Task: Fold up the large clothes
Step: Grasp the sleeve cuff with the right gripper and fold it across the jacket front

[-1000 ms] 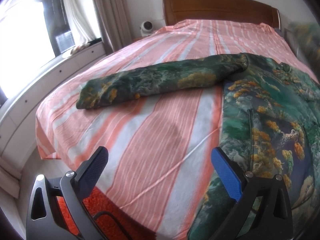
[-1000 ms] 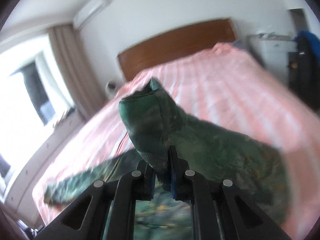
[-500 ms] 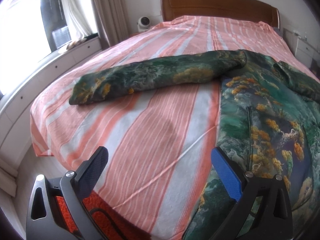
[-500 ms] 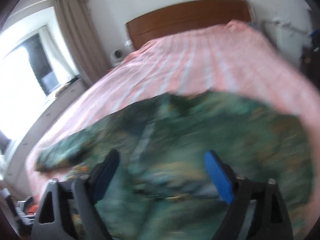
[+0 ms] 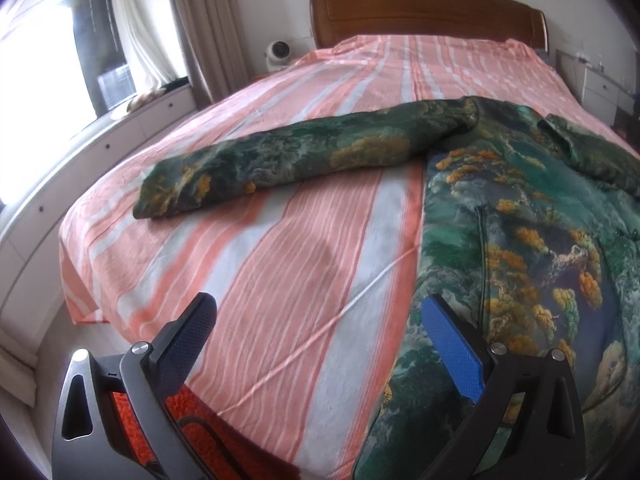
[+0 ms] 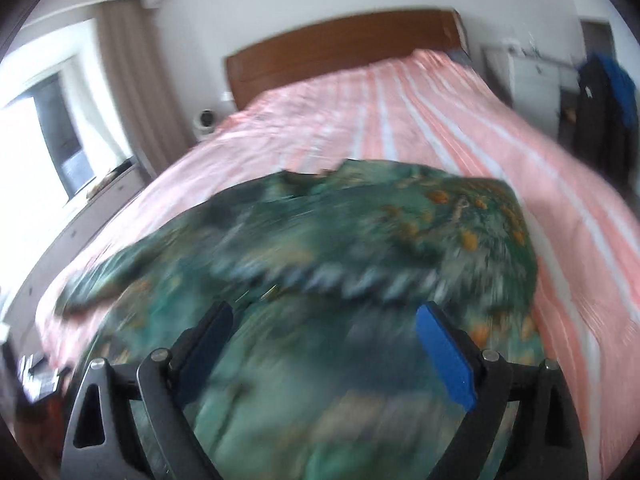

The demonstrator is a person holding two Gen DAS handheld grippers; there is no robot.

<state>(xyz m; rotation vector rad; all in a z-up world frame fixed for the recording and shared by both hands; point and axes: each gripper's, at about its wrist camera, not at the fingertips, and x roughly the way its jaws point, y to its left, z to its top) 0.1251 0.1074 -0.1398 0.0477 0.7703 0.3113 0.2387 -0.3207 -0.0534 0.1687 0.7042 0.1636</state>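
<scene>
Both grippers, left gripper (image 5: 320, 344) and right gripper (image 6: 324, 344), are showing black angular frames, silver screws, blue-faced pads (image 5: 454, 346) at lower frame.

The bed (image 5: 304, 240) wore a sheet (image 5: 360, 80) striped pink and white, running back to a wooden headboard (image 5: 424, 16). A green patterned jacket (image 5: 532, 248) lay flat on its near right side, one sleeve (image 5: 304, 160) stretched left across the stripes toward the window side.

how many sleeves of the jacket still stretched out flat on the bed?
1. One sleeve of the green jacket lies stretched across the striped sheet toward the window; the other sleeve is folded over the body.
</scene>
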